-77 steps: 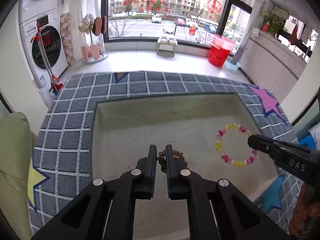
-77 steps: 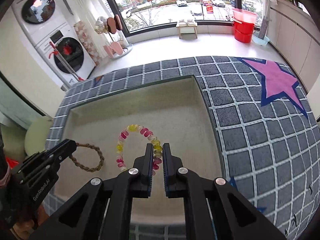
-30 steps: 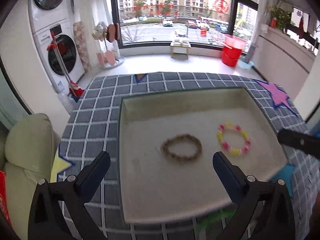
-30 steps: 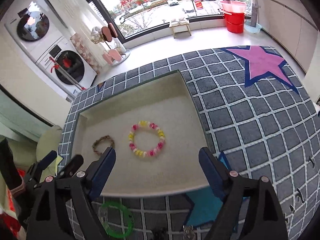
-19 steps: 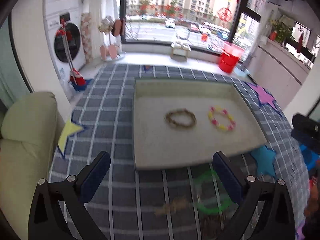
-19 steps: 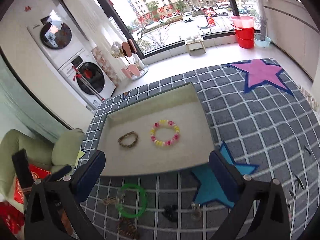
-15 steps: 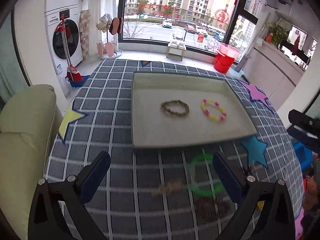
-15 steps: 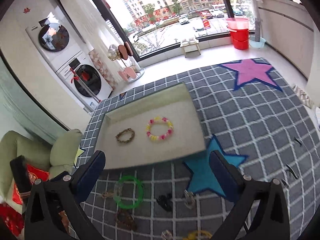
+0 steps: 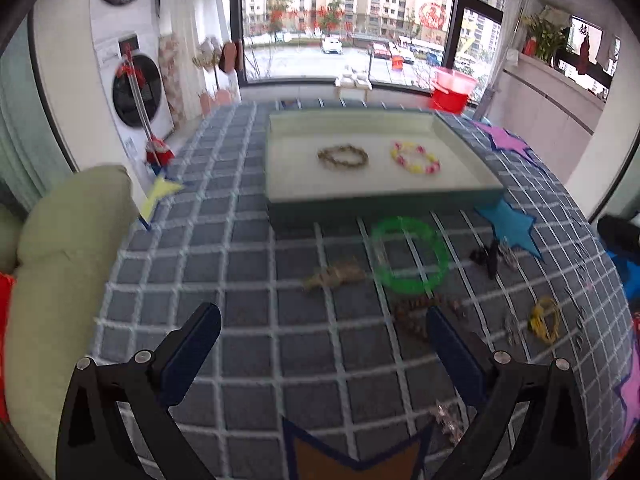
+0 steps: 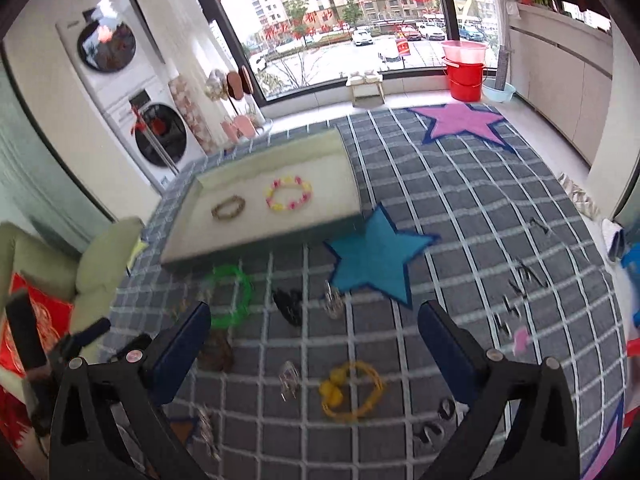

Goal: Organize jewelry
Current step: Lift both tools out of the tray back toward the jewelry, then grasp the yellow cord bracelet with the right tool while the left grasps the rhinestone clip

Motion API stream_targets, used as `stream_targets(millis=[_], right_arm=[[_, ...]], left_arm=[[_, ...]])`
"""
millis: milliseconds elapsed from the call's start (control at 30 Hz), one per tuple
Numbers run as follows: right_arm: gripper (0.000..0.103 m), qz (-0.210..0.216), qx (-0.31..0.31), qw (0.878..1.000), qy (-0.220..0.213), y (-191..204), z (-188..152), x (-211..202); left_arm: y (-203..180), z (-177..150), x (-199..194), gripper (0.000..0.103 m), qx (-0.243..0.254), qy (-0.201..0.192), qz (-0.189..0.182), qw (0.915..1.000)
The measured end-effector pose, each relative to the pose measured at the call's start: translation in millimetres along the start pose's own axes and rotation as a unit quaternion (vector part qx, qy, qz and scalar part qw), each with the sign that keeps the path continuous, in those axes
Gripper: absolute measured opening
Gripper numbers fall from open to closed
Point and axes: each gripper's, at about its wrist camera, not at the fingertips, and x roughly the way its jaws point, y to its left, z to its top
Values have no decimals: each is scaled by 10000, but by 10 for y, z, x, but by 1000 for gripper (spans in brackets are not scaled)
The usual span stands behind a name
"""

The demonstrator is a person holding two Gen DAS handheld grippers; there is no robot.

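Both grippers have drawn back from the tray (image 9: 376,199); brown bracelet (image 9: 343,157) and pink-yellow bracelet (image 9: 415,157) lie inside it, apart. Left gripper (image 9: 320,340) and right gripper (image 10: 314,332) gape wide, empty. Green bangle (image 10: 229,295) lies on the checked cloth (image 9: 248,264) just before the tray.

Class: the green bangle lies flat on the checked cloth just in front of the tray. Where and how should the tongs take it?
Pinch the green bangle across its thin rim at one spot, coming from above: it lies flat, and the hollow centre probably leaves room for one finger inside.

Scattered jewelry (image 10: 350,394) before the tray (image 10: 256,250)
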Motion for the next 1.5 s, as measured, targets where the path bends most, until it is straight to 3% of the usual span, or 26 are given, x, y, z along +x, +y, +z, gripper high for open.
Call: stream_targets(millis=[333, 533, 733, 833, 900, 967, 1033, 1167, 1233, 1267, 1333, 1400, 1500], right_arm=[[103, -464, 41, 9969, 628, -166, -563, 173], [103, -676, 104, 9951, 711, -290, -618, 227], [101, -652, -318, 9949, 707, -145, -626, 304], [89, -691, -544, 9938, 682, -42, -635, 354], [74, -683, -633, 9929, 743, -9, -647, 407], [71, -632, -670, 9922, 835, 2, -666, 462], [69, -676, -730, 9910, 898, 5, -695, 515], [68, -853, -957, 9881, 854, 58, -743, 531], [65, -942, -1095, 9860, 832, 93, -767, 532], [61, -912, -1095, 9863, 828, 100, -772, 527], [49, -935, -1095, 9862, 815, 111, -772, 513], [29, -929, -1056, 9868, 806, 110, -767, 498], [7, -864, -995, 9879, 821, 94, -763, 483]], left_arm=[[-122, -393, 108, 103, -244, 581, -262, 9977], [-306, -561, 4, 103, -153, 644, -347, 9972], [-536, -644, -61, 103, 10, 590, -333, 9977], [-631, -682, -66, 103, 120, 586, -302, 9978], [-686, -710, -49, 100, 183, 624, -247, 9976], [-708, -737, -25, 100, 184, 651, -228, 9975], [-726, -753, -4, 90, 201, 677, -209, 9973], [-794, -777, 6, 85, 325, 643, -95, 9974], [-832, -788, 4, 77, 422, 605, -14, 9973], [-847, -791, -6, 73, 449, 582, -41, 9973], [-878, -794, -30, 49, 538, 536, -76, 9971], [-918, -797, -46, 36, 651, 526, -135, 9964], [-922, -810, -63, 36, 713, 518, -268, 9958]])
